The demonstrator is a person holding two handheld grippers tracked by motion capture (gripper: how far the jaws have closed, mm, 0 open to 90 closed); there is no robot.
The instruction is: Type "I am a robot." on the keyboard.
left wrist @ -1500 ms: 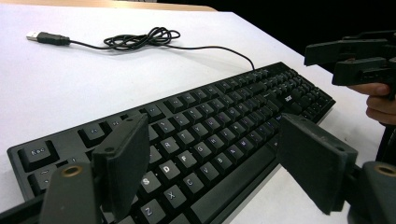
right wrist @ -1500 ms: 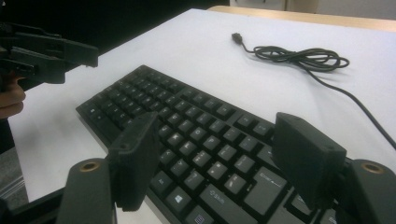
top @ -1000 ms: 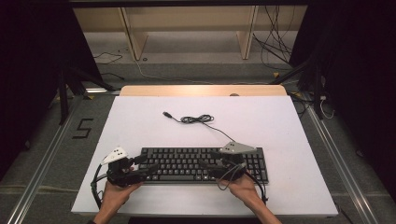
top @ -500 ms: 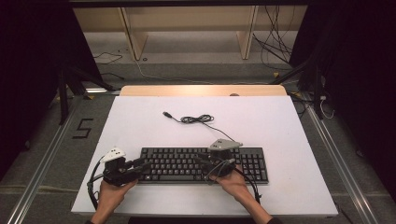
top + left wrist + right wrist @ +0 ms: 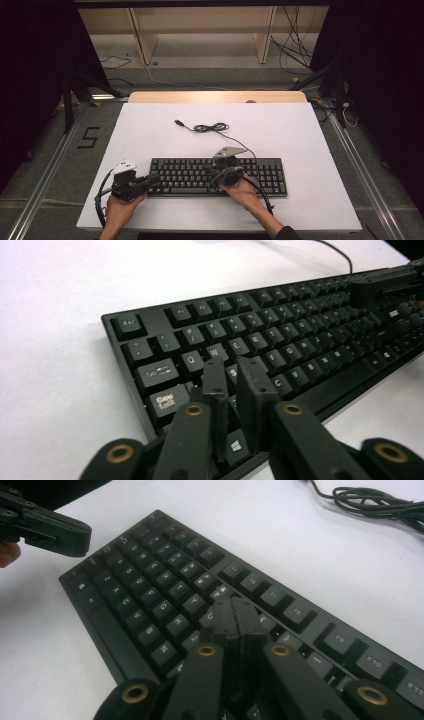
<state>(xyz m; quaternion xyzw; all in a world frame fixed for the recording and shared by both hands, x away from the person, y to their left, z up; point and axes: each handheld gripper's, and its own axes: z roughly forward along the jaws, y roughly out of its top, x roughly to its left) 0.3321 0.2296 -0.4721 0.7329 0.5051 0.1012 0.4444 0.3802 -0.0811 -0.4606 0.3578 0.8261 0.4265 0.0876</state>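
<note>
keyboard: black keyboard (image 5: 217,176) lay flat on the white table (image 5: 300,135), near my edge, long side across, all keys facing up.
cord: keyboard's cord (image 5: 212,128) ran from the back edge to a loose coil farther out on the table, plug end lying free beside it.
left hand-held gripper: my left hand-held gripper (image 5: 150,179) sat at the keyboard's left end, pointing along the keys. In the left gripper view its tips (image 5: 235,375) were over the A/S keys beside Caps Lock, jaws nearly pressed together with a thin slit between, nothing pinched. They had just been closing. Couldn't tell if the tips touched the keys.
right hand-held gripper: my right hand-held gripper (image 5: 220,175) was over the keyboard's middle, grey plate on top, my hand behind it at the near edge. In the right gripper view its tips (image 5: 234,611) were above the upper letter rows, jaws pressed together, nothing between. Contact with keys unclear.
spacing: the two hand-held grippers were apart, pointing toward each other; each showed at the far end of the keys in the other's view.
hands: my forearms came in from the near table edge.
</note>
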